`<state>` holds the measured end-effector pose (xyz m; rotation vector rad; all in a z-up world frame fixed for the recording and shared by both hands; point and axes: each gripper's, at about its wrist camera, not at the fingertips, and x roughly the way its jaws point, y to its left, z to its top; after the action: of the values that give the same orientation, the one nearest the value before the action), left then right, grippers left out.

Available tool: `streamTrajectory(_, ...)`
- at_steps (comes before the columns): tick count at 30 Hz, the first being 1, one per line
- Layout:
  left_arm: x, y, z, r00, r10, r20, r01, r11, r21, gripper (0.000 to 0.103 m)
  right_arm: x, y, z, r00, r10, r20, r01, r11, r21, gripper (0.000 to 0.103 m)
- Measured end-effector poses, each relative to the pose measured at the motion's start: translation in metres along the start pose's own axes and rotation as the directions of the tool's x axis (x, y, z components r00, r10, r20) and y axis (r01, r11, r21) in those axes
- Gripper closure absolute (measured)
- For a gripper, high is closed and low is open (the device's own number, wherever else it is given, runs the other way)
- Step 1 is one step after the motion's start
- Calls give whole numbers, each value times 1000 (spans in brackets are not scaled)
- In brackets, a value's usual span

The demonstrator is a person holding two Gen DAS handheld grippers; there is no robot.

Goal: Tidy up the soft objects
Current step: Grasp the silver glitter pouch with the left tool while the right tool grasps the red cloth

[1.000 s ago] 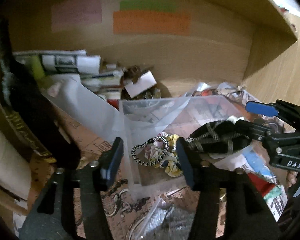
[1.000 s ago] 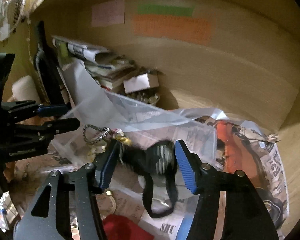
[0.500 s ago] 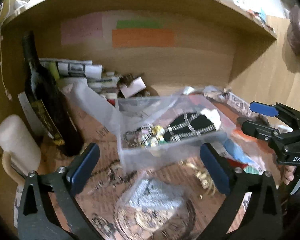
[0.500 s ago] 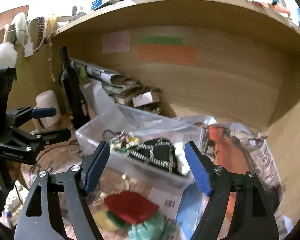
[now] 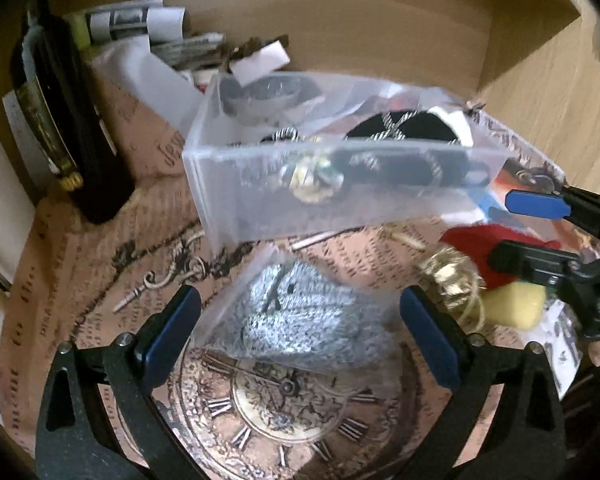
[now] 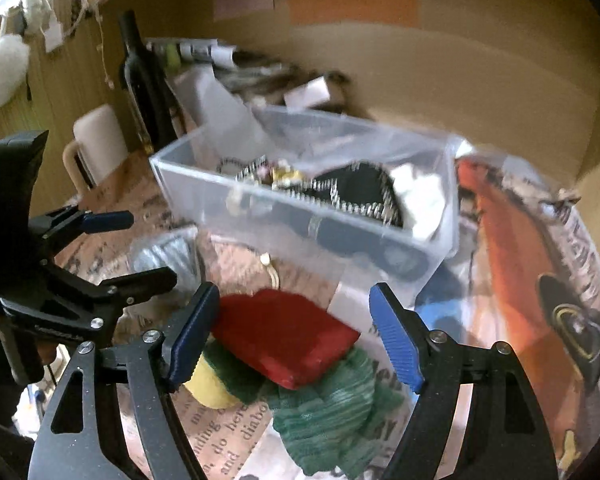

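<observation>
Clear plastic box (image 5: 340,184): one; both grippers (image 5: 300,328) (image 6: 296,332) gape wide, holding nothing.

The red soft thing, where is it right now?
In the right wrist view, the flat red fabric piece lies low in the middle, on top of the green knitted cloth, just in front of the clear plastic box.

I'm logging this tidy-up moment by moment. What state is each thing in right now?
left hand-held gripper: open, empty, above the silver bag
right hand-held gripper: open, empty, above the red piece
clear plastic box: lidless, holding a black trimmed item
silver item in clear bag: lying outside the box
red soft piece: lying on green cloth
dark bottle: upright
</observation>
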<state>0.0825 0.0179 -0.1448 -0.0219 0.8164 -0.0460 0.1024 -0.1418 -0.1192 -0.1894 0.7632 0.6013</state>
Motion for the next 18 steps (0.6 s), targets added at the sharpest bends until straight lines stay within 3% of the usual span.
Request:
streamTrajectory(4, 9, 2, -7, 1000, 0, -6, 0, 1000, -14, 4, 5, -2, -6, 999, 47, -29, -46, 999, 26, 28)
streamTrajectory(9, 7, 4, -14, 999, -35, 1, 35, 999, -32, 30, 8, -3, -13, 996, 72, -50, -70, 997, 44, 29)
streamTrajectory(12, 2, 2, -16, 999, -41, 14, 41, 999, -32, 41, 6, -3, -15, 995, 91, -44, -88, 995, 55, 41)
streamTrajectory(16, -6, 0, -17, 999, -38, 35, 39, 999, -32, 52, 4, 2, -11, 993, 116, -32, -114, 992, 55, 65)
streamTrajectory(18, -11, 1, -17, 998, -42, 44, 44, 999, -31, 55, 3, 4, -8, 993, 117, -22, -116, 992, 49, 70)
